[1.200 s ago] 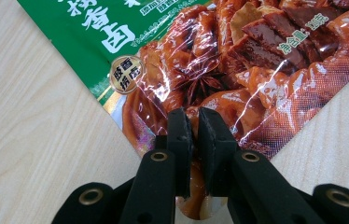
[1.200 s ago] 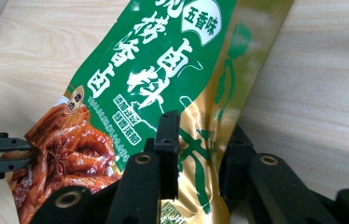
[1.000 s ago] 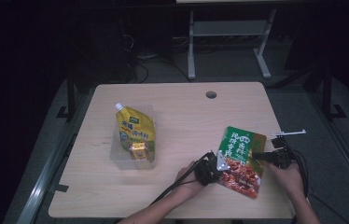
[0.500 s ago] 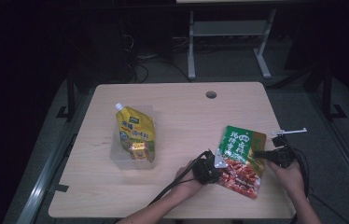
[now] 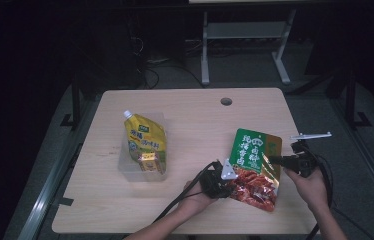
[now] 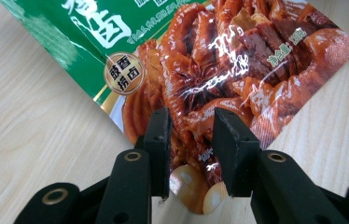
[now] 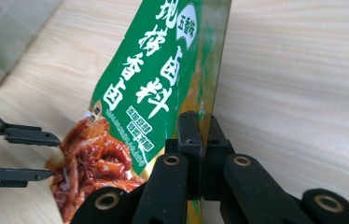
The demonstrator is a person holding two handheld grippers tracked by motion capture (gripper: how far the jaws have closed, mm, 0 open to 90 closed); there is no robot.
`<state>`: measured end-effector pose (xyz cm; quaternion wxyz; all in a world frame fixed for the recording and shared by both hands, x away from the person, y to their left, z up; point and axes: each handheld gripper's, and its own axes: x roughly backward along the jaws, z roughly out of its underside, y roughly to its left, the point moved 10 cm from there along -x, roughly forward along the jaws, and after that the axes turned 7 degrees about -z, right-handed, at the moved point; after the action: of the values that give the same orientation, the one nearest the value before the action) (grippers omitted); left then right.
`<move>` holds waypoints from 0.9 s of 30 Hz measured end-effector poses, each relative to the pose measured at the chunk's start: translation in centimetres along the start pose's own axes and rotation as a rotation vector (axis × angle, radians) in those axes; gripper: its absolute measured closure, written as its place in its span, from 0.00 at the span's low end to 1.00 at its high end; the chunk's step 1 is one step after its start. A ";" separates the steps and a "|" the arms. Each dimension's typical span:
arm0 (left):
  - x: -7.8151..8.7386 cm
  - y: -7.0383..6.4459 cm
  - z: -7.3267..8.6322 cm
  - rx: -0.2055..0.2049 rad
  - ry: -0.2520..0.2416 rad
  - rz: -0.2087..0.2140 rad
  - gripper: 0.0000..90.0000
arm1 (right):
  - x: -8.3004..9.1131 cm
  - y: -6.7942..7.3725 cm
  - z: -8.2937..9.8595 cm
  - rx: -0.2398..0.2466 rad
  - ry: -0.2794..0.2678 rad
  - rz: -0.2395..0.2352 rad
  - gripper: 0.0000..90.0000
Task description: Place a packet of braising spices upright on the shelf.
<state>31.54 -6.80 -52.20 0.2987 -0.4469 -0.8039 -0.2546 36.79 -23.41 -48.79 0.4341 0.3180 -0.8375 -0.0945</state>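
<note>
A green and red food pouch lies on the right half of the wooden table. Its printed face fills much of the left gripper view and the right gripper view. My right gripper is shut on the pouch's gold right edge. My left gripper is at the pouch's lower left corner, jaws open on either side of the red printed part. The right gripper view also shows the left gripper, its jaws apart at the pouch's edge.
A yellow spout pouch rests in a clear plastic container on the table's left half; the container's corner appears in the right gripper view. A cable hole is near the far edge. The table's right edge is close to the right hand.
The pouch's far end has shifted slightly up and left in the high view. Both hands stay almost where they were.
</note>
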 end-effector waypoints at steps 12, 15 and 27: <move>1.6 0.6 0.8 0.023 -0.029 0.001 0.70 | 1.0 2.7 -1.9 0.066 -0.039 -0.031 1.00; 2.1 0.7 1.0 0.029 -0.037 0.002 0.68 | 1.3 3.7 -2.4 0.082 -0.045 -0.041 1.00; 3.9 1.2 1.9 0.034 -0.059 -0.002 0.63 | 1.8 6.6 -4.2 0.157 -0.072 -0.061 1.00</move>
<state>30.51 -2.76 -50.61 0.2820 -0.4483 -0.8170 -0.2281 36.39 -18.89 -42.20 0.3743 0.3727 -0.8475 -0.0532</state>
